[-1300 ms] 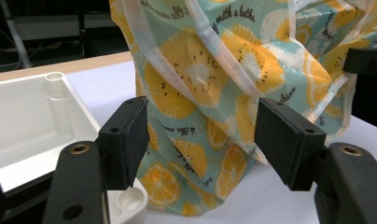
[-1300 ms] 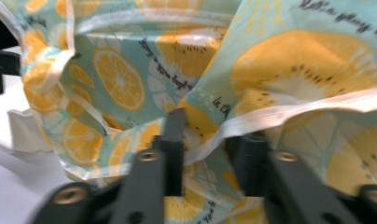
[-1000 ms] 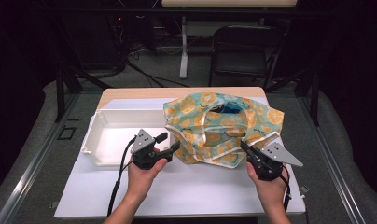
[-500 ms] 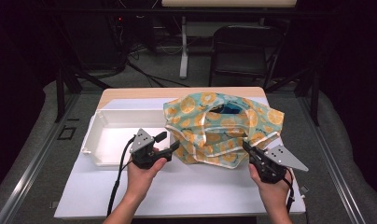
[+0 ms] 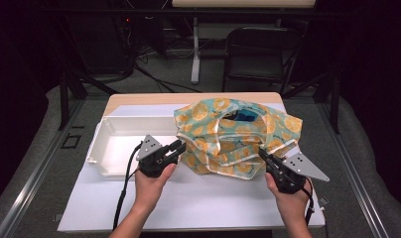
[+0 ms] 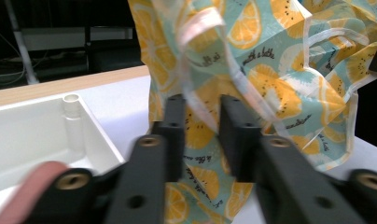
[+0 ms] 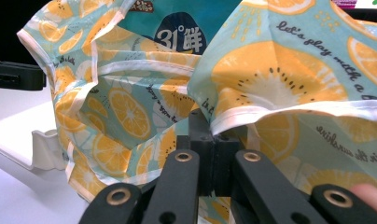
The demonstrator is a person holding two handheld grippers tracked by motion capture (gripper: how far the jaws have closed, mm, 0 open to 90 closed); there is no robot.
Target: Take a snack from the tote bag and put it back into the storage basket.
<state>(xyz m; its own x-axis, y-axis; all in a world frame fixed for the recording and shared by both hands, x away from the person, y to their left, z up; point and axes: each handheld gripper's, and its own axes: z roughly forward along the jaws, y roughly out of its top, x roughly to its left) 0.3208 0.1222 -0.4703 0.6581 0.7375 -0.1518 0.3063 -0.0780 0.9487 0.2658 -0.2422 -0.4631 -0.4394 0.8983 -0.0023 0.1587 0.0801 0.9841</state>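
Note:
A cloth bag (image 5: 233, 134) printed with orange slices on teal lies crumpled on the white board (image 5: 203, 198). My left gripper (image 5: 178, 147) is at the bag's left side. In the left gripper view its jaws have just been closing around a white-trimmed fold of the bag (image 6: 270, 84), and a narrow gap still shows between the pads of the left gripper (image 6: 203, 107). My right gripper (image 5: 262, 152) is at the bag's right front corner. In the right gripper view the right gripper (image 7: 210, 121) is shut on the bag's hem (image 7: 130, 112). A dark blue packet (image 7: 177, 35) sits inside the bag.
A shallow white tray (image 5: 101, 148) stands left of the bag, just behind my left hand. The board covers most of a wooden table (image 5: 149, 99). A black chair (image 5: 258, 54) and cables stand on the floor beyond the table.
The left gripper's jaws have narrowed around the bag's left fold. Both hands and the bag have kept their places.

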